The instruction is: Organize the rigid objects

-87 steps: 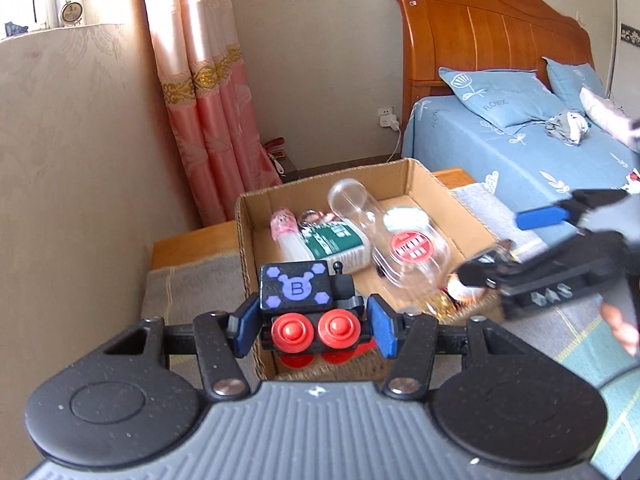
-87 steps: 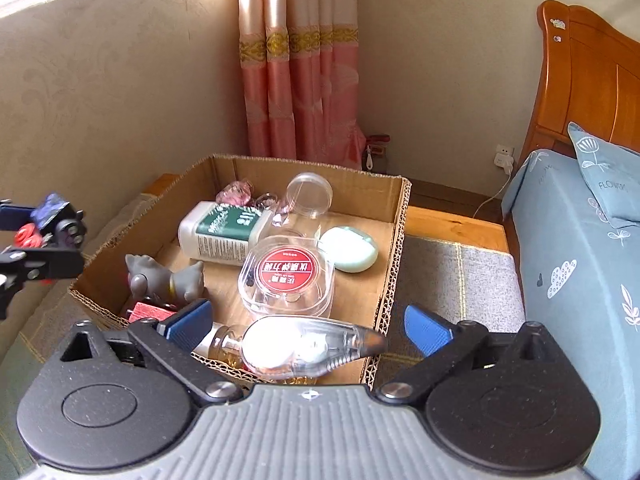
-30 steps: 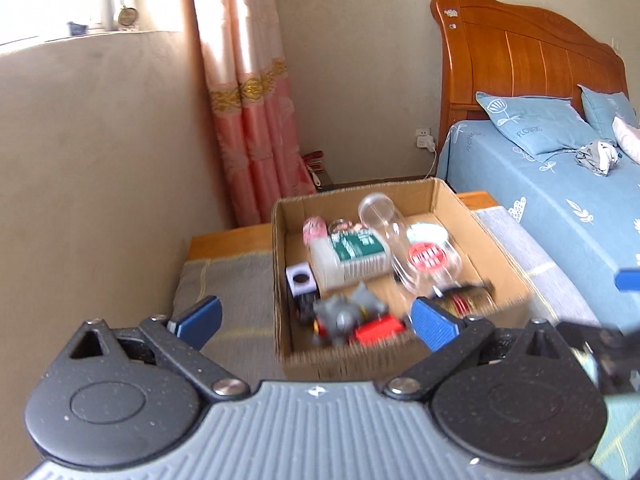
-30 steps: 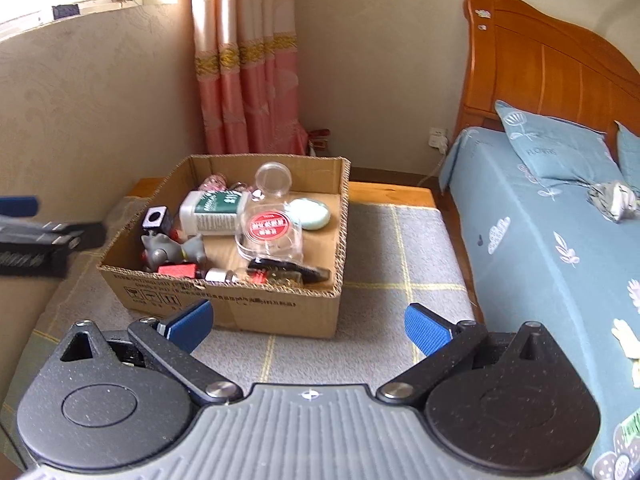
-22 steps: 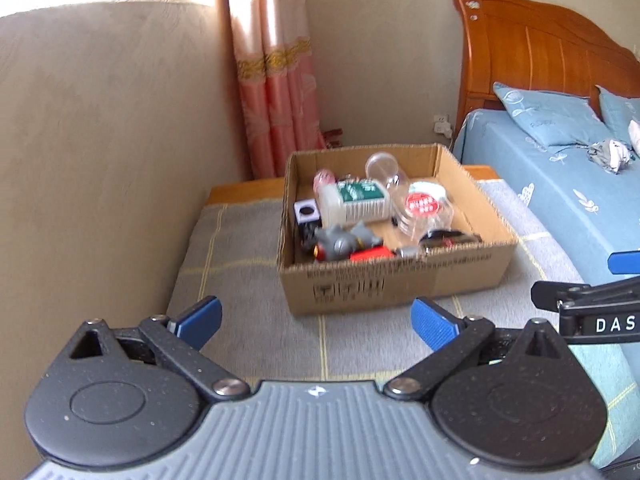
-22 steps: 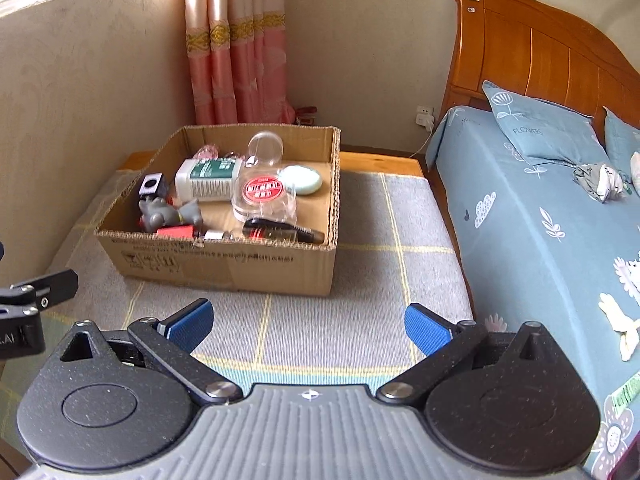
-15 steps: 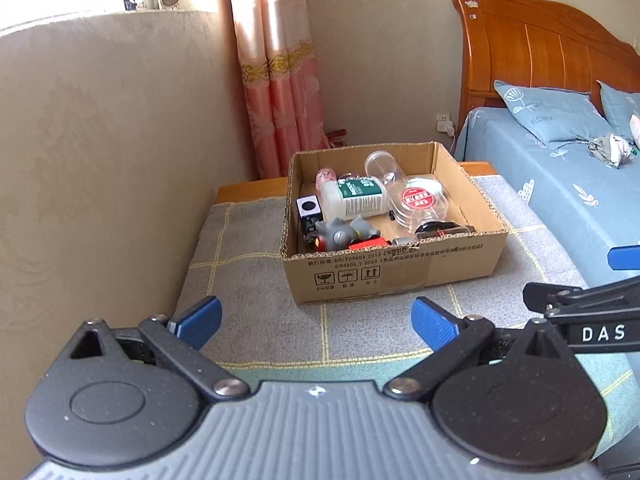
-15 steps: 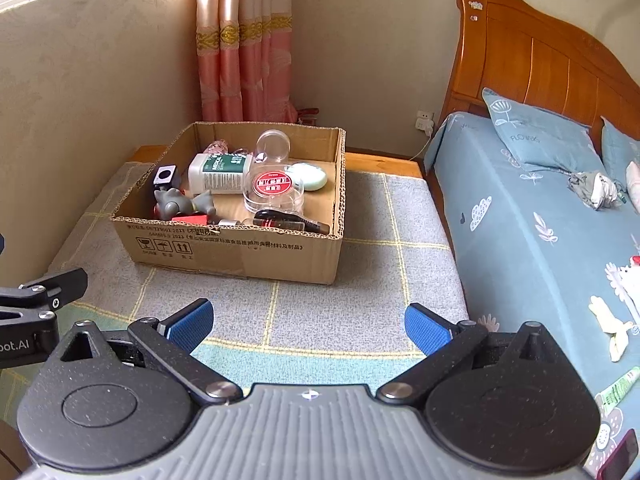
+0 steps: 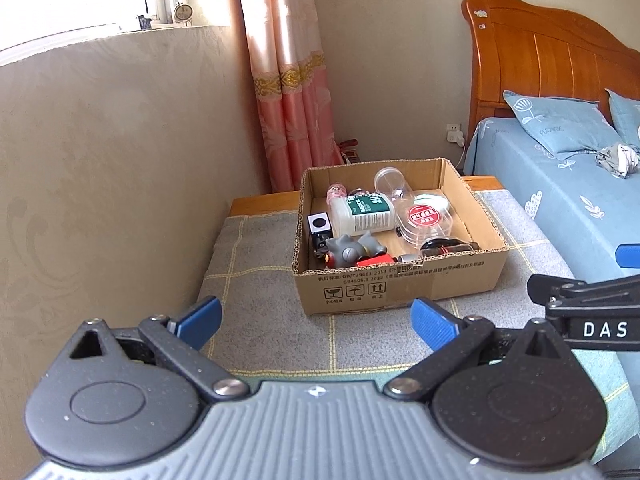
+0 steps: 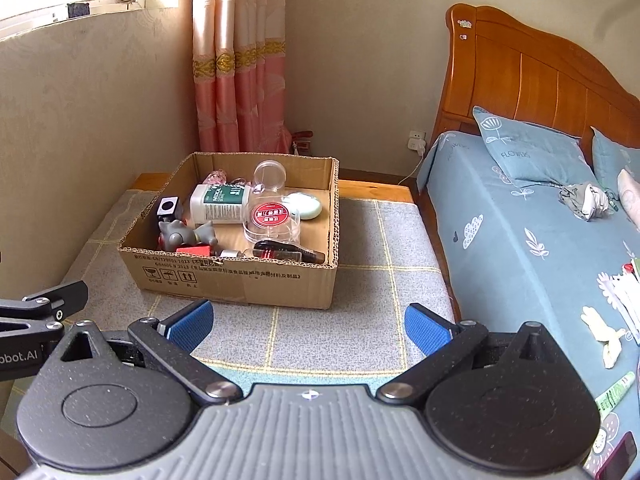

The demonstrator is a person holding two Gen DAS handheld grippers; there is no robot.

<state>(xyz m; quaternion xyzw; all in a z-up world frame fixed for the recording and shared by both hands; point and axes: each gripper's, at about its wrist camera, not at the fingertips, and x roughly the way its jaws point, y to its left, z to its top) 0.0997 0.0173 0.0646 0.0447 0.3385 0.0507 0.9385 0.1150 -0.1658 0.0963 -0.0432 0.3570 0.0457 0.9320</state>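
While both hand-held grippers are hanging back from the cardboard box [image 9: 400, 280], the job is looking almost finished. The left hand-held gripper [image 9: 316, 320] is spread wide and holding nothing. The right hand-held gripper [image 10: 308, 326] is spread wide and empty too. The box is sitting at 12 o'clock from both of them, on the grey checked mat [image 10: 360, 320] over the bench. Inside it, the white bottle [image 10: 220, 202], the grey toy [image 10: 184, 234], the round clear tub with the red lid [image 10: 272, 220] and the dark tube [image 10: 288, 254] are all lying together. No loose things are showing on the mat. At 3 o'clock, some small things are lying on the bed [image 10: 520, 248], so maybe those are still waiting.
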